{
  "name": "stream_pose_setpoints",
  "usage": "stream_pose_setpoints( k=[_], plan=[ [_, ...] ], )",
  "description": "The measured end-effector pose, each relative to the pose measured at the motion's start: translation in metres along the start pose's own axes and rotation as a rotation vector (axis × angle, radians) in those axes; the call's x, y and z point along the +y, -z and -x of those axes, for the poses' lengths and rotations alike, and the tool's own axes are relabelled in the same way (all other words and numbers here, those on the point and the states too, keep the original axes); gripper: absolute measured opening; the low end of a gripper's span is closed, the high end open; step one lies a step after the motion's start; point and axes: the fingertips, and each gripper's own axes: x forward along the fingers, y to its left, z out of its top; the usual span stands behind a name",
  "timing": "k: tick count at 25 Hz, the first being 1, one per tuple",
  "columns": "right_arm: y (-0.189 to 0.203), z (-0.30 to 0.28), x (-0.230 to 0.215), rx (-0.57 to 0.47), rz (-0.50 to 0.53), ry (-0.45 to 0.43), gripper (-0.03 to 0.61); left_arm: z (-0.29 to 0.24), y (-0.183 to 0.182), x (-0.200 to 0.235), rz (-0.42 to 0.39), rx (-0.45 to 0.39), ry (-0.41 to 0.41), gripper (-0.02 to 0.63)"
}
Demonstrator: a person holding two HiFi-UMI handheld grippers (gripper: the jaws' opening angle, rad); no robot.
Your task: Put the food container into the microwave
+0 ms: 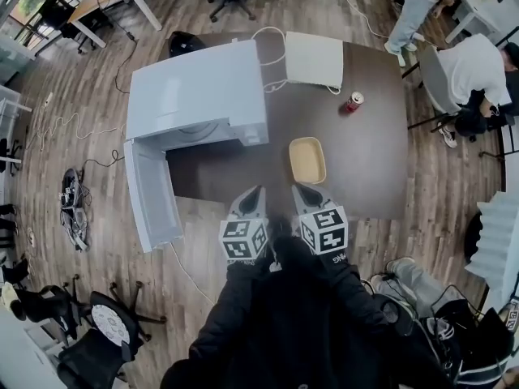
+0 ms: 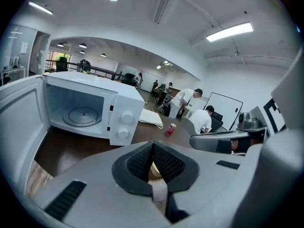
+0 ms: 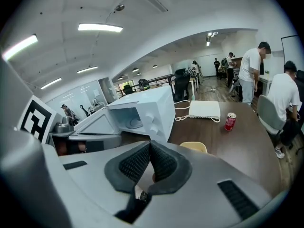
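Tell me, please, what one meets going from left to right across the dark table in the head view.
white microwave with its door open → shallow beige plastic food container → red drink can. The white cloth bag is left out, since it spans the same stretch as the container.

Long strip lights (image 2: 229, 31) are glowing on the ceiling above the microwave (image 2: 85, 110), and they are filling the room with bright, even light. The microwave is looking clean and white with no harsh glare, and its inside is showing softly lit. Nearer to me than the microwave, my left gripper (image 2: 152, 148) is looking a bit fuzzy, right up against the lens. Far out from the microwave, lines are bending round, and the corners of both gripper views are going black.
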Motion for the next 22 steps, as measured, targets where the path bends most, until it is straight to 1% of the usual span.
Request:
stream_pose_setpoints(
  k=[4,11,18,22],
  plan=[
    [0.019,-0.016,-0.018,0.054,-0.022,0.024,0.025,-0.019,0.016,0.008,0.009,0.053,0.004,0.032],
    [0.059,-0.043,-0.038,0.158,-0.02,0.056,0.025,-0.047,0.045,0.024,0.034,0.129,0.003,0.033],
    [0.098,-0.07,-0.057,0.26,0.005,0.072,0.025,-0.075,0.074,0.037,0.047,0.196,-0.001,0.032],
    [0.113,-0.087,-0.067,0.302,0.021,0.074,0.026,-0.085,0.088,0.044,0.053,0.227,-0.007,0.034]
  ],
)
